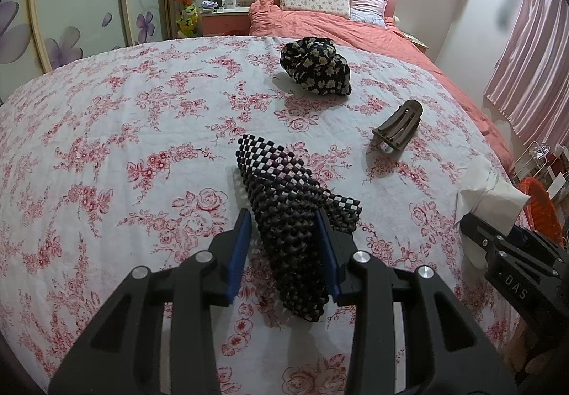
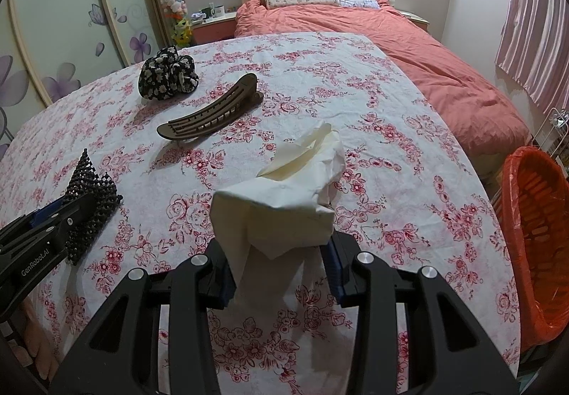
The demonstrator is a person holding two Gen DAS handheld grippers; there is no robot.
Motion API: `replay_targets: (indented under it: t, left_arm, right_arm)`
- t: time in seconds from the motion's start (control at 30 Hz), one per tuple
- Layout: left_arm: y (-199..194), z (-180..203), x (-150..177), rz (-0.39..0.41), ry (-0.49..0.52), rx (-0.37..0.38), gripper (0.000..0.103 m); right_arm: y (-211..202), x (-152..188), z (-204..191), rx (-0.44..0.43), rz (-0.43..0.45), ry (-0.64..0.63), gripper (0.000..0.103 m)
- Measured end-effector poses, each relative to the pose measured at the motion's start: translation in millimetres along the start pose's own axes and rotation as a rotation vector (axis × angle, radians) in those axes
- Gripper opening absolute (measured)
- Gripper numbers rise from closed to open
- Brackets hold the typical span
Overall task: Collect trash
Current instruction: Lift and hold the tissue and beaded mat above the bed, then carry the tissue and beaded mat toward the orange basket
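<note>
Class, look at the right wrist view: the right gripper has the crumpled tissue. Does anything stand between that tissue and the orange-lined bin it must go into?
Nothing visible does. The tissue sits in the right gripper. The orange-lined bin stands off the table's right edge, and only bare floral tablecloth lies between. The hair clip and scrunchie lie to the left.

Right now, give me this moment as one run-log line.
left gripper: shut on checkered mesh piece | right gripper: shut on tissue | orange bin: right of table, nothing dropped yet | hair clip, scrunchie: on cloth
</note>
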State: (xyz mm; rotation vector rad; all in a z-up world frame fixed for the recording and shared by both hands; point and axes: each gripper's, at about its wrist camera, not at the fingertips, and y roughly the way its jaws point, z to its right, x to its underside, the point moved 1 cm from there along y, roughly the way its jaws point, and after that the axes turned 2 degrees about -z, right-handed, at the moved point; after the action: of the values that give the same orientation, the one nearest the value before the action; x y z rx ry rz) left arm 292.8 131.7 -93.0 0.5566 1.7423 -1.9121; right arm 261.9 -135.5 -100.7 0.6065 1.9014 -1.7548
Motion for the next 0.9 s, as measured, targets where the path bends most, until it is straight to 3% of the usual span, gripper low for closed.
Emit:
replay_targets:
  t: [0.9]
  left_arm:
    - [-2.4,6.5,1.4,0.003,0.007,0.019,0.035]
  right_arm:
    - [-1.1,0.1,0.8,-0.005,0.001,0.003,0.04]
